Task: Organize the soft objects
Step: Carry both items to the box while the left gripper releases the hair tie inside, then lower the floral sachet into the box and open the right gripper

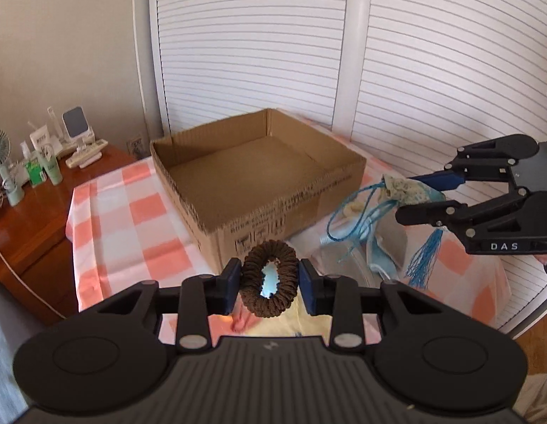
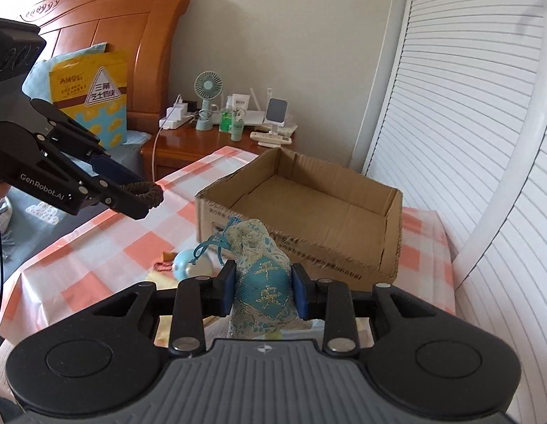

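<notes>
Brown and ring-shaped, the hair tie (image 1: 270,279) sits pinched between the two blue pads of the left gripper (image 1: 270,284), whose fingers have closed in on it from either side; it is held in the air in front of the near wall of the cardboard box (image 1: 273,208). The right gripper (image 2: 263,291) is likewise closed on a blue embroidered pouch (image 2: 261,282), gripped at its middle, with its gathered neck and blue cord (image 2: 206,247) pointing toward the box. From the left wrist view the pouch (image 1: 402,187) hangs to the right of the box, its cord and tassel (image 1: 427,252) trailing below. The open box rests on a table covered by a pink-and-white checked cloth (image 1: 132,219). A small blue ball (image 2: 185,265) lies on the cloth near the pouch. Behind stands a wooden nightstand (image 2: 188,145) carrying a small fan (image 2: 208,86).
</notes>
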Available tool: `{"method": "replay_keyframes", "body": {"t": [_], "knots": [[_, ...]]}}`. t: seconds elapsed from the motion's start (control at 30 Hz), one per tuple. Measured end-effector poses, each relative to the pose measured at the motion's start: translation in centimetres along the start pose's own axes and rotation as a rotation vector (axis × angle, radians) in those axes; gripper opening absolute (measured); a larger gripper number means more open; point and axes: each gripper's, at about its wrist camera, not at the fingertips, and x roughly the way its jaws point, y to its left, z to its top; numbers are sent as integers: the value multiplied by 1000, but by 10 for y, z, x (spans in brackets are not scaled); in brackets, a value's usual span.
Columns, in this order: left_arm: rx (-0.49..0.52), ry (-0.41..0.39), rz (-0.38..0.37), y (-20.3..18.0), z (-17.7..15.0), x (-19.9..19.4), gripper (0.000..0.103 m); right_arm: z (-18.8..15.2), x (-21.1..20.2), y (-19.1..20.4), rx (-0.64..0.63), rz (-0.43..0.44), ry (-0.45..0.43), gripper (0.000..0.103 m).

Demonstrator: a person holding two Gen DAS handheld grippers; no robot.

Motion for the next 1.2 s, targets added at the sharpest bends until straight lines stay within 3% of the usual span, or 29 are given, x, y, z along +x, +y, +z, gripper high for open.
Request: {"method": "replay_keyframes", "body": {"t": [0.13, 0.33, 0.37, 0.47, 0.6, 0.77, 0.97, 1.2], "knots": [[27, -18, 11, 10, 47, 29, 34, 16, 9, -24, 18, -43, -21, 37], [25, -10, 91, 34, 102, 99, 38, 28, 30, -57, 71, -81, -26, 37], [13, -13, 102, 39, 108, 110, 44, 29, 34, -60, 79, -85, -27, 37], [-1, -21, 135, 50, 116, 136, 92, 32, 44, -65, 83, -92, -26, 37], [-13, -46, 153, 56, 112, 142, 96, 35, 50, -69, 84, -93, -24, 37], [14, -77, 151, 50, 96, 119, 102, 43, 61, -72, 99, -98, -14, 37], [-24, -88, 94, 38, 60, 78, 102, 62, 77, -73, 84, -112, -6, 37], [1, -76, 153, 14, 4, 46, 102, 96, 125, -92, 95, -162, 34, 37]]}}
